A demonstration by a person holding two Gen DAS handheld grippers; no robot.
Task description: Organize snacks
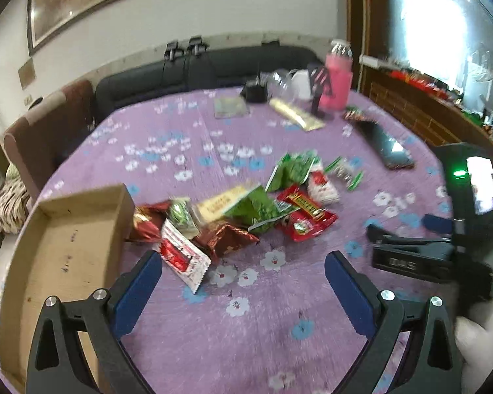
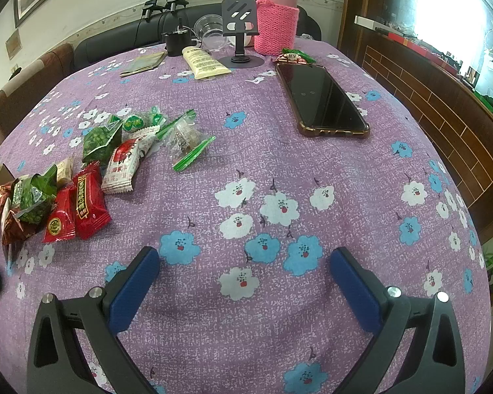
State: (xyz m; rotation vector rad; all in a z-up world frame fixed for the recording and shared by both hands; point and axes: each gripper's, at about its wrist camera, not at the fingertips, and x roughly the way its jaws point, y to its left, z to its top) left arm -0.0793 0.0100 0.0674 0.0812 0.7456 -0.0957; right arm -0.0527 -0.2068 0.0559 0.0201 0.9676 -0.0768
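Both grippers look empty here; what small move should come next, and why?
Probably ease the open left gripper forward onto the red-and-white snack packet just ahead: it lies nearest, beside the empty brown cardboard box.

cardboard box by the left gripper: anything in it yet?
Empty as far as visible: cardboard box shows bare floor; snack packets lie outside on the tablecloth.

Snack packets (image 2: 92, 177) heaped on table (image 2: 312, 170), box (image 1: 65, 256) left of heap, phone (image 2: 322, 98) right.
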